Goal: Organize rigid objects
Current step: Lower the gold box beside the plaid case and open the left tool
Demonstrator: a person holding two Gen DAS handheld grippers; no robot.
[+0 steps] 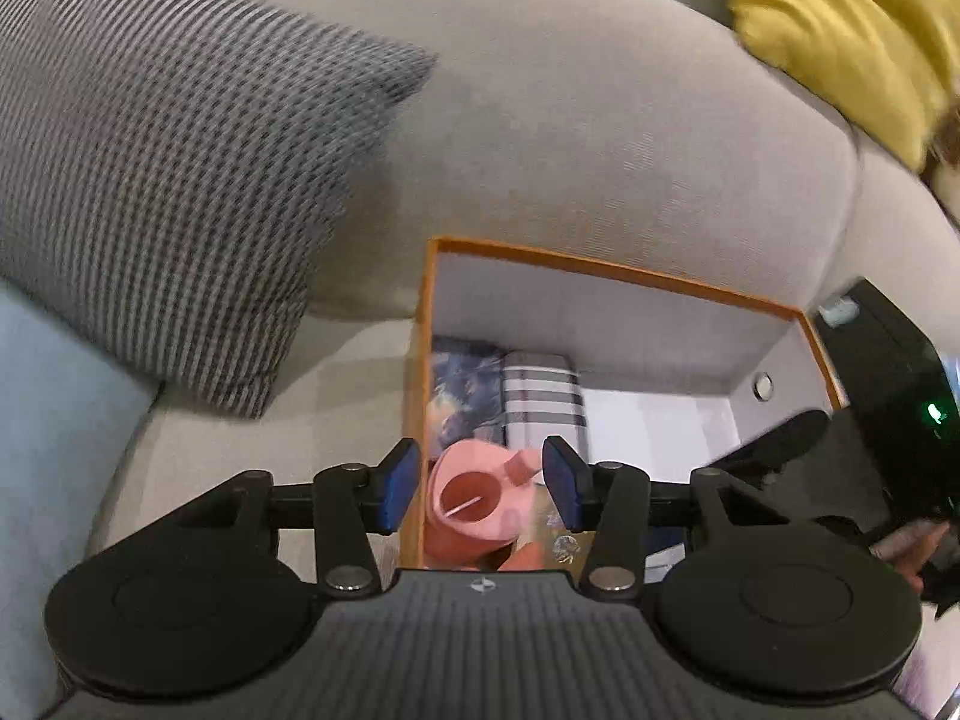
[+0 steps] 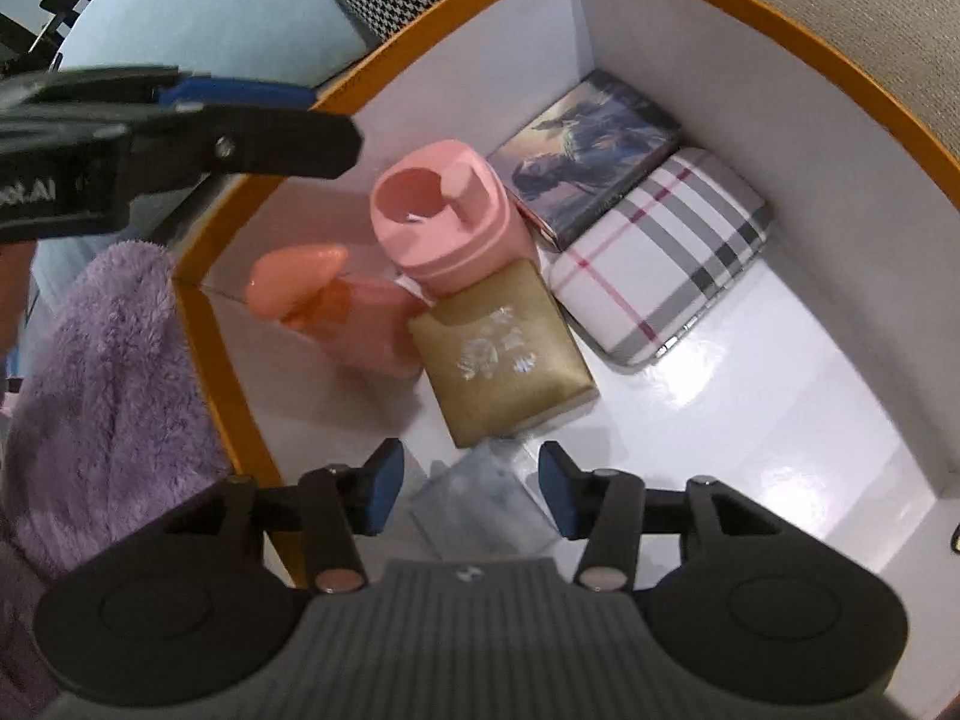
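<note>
The right gripper (image 2: 465,495) hangs inside the box (image 2: 708,81), jaws spread, a clear plastic case (image 2: 480,507) lying flat on the floor between the pads without touching them. Just beyond it a tan pouch (image 2: 504,360) lies tilted, its long side running away from the gripper. A pink cup (image 2: 441,219) stands upright against the pouch, mouth up. Behind them a picture tin (image 2: 585,165) and a plaid case (image 2: 663,258) lie side by side toward the far corner. The floor to the right is bare. The left gripper (image 1: 480,480), jaws spread and holding nothing, hovers over the box's near-left wall above the cup.
</note>
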